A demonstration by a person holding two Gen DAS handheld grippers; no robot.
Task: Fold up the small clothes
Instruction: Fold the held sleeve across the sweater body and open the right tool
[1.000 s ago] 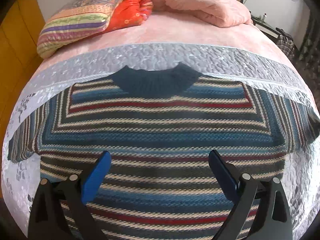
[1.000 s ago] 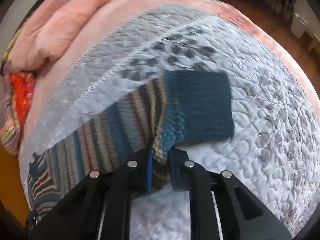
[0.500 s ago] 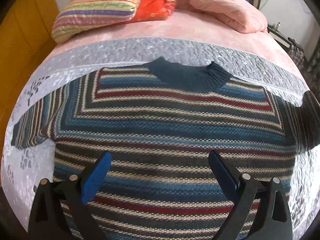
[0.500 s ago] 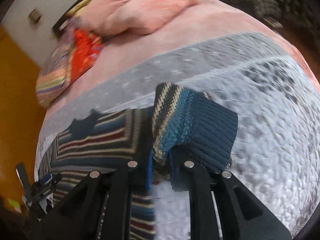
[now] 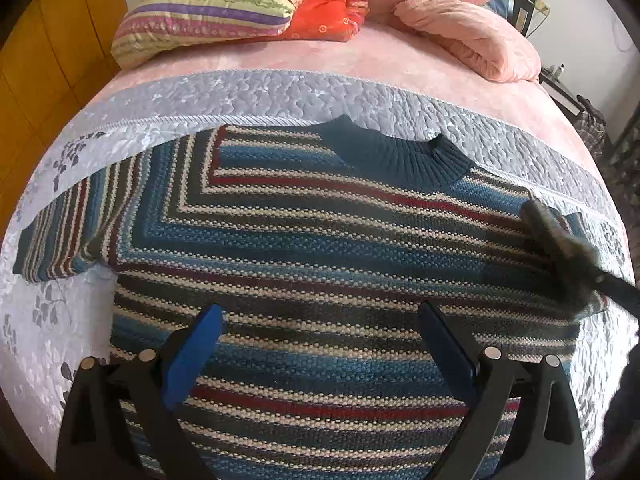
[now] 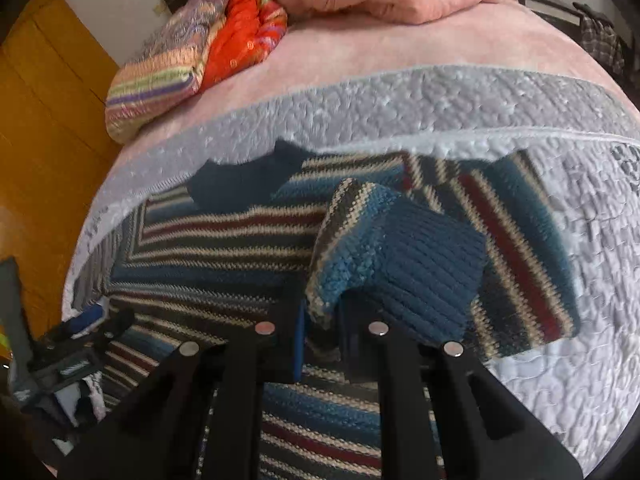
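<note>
Right tongs (image 6: 320, 322) pinched sleeve cuff (image 6: 400, 276), lifted over striped sweater (image 5: 320, 248) to fold inward. Left tongs (image 5: 320, 332) wide apart, holding nothing, low in frame.

Free room: bare grey quilted bedspread (image 5: 280, 92) at 12 o'clock beyond the striped knitted sweater (image 5: 320, 248).
Obstacles: folded striped quilt (image 5: 208, 8) at 11, pink duvet heap (image 5: 472, 36) at 1.

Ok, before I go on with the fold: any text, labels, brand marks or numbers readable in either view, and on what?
None can be read.
Striped sweater: no tag or label shows; the sleeve cuff held in the right tongs is plain knit.
Striped pillow: printed pattern only, no letters.
Small bottle at the far right: too small to read.
</note>
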